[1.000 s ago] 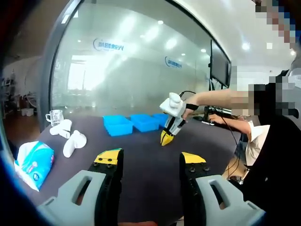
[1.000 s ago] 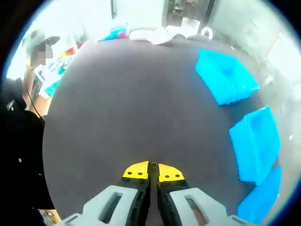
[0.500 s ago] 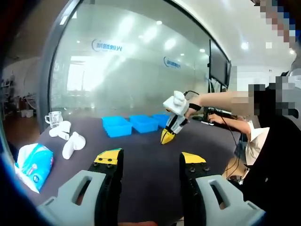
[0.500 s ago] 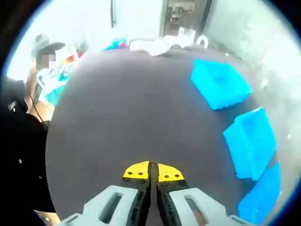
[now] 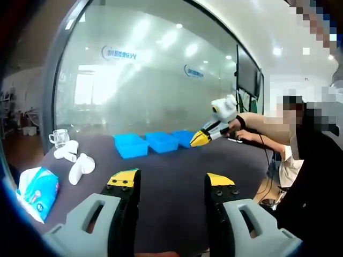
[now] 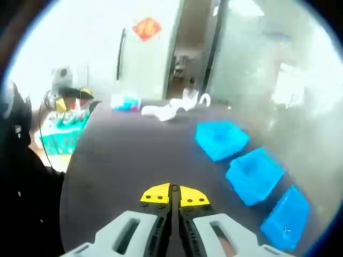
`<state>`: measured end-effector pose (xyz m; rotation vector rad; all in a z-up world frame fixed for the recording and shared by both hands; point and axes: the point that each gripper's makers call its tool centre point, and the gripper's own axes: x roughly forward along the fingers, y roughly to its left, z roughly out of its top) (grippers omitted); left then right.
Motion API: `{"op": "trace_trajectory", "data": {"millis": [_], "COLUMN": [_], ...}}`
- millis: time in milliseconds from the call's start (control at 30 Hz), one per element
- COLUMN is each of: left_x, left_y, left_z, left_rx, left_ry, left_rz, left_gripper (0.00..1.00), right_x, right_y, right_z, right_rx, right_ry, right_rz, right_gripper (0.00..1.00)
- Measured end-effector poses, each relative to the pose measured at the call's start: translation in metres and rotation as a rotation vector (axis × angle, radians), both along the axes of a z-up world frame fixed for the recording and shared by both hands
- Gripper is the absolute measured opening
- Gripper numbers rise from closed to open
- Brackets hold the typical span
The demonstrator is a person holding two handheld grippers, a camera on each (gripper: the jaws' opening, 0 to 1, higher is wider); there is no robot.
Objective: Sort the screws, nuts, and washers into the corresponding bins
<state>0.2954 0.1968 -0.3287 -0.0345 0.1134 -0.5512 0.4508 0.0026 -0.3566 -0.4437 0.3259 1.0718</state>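
In the left gripper view, the left gripper (image 5: 171,184) is hovering over the near part of a dark table (image 5: 161,176), its two yellow-tipped jaws spread wide apart with nothing between them. The right gripper (image 5: 199,140) is being held in the air above the table's far right side, its yellow tips pressed together and pointing toward three blue bins (image 5: 161,142). The bins are sitting in a row along the table's far edge, in front of a glass wall (image 5: 144,80). In the right gripper view, the right gripper (image 6: 172,195) is showing its jaws closed tight, with the bins (image 6: 252,174) lining the table's right edge. White objects (image 5: 75,158) and a blue tissue pack (image 5: 36,187) are lying near the table's left edge. Screws, nuts and washers are too small to make out.
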Motion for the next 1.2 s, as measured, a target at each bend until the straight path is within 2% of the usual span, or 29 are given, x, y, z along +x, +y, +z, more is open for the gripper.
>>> {"op": "trace_trajectory", "data": {"millis": [133, 233, 367, 500, 633, 800, 933, 1133, 1200], "left_x": [0.0, 0.0, 0.0, 0.001, 0.001, 0.002, 0.003, 0.003, 0.003], "left_y": [-0.005, -0.007, -0.009, -0.011, -0.013, -0.014, -0.014, -0.012, -0.01], "left_z": [0.002, 0.004, 0.005, 0.005, 0.005, 0.005, 0.004, 0.004, 0.005], "left_rx": [0.006, 0.006, 0.004, 0.003, 0.003, 0.001, -0.003, -0.005, -0.006], "left_ry": [-0.003, -0.006, -0.007, -0.005, -0.006, -0.006, -0.004, -0.006, -0.005], "left_rz": [-0.008, -0.013, -0.017, -0.022, -0.026, -0.027, -0.024, -0.02, -0.017], "left_gripper": [0.47, 0.47, 0.47, 0.47, 0.47, 0.47, 0.47, 0.47, 0.47], "right_x": [-0.004, -0.007, -0.01, -0.014, -0.007, 0.018, 0.053, 0.104, 0.118], "right_y": [-0.016, -0.027, -0.041, -0.05, -0.053, -0.058, -0.057, -0.052, -0.051], "right_z": [0.018, 0.027, 0.034, 0.036, 0.045, 0.058, 0.063, 0.062, 0.053], "right_rx": [0.131, 0.228, 0.314, 0.341, 0.372, 0.402, 0.402, 0.407, 0.381], "right_ry": [-0.04, -0.049, -0.051, -0.071, -0.098, -0.133, -0.139, -0.139, -0.104], "right_rz": [-0.074, -0.121, -0.175, -0.197, -0.229, -0.288, -0.324, -0.382, -0.413], "right_gripper": [0.01, 0.01, 0.01, 0.01, 0.01, 0.01, 0.01, 0.01, 0.01]}}
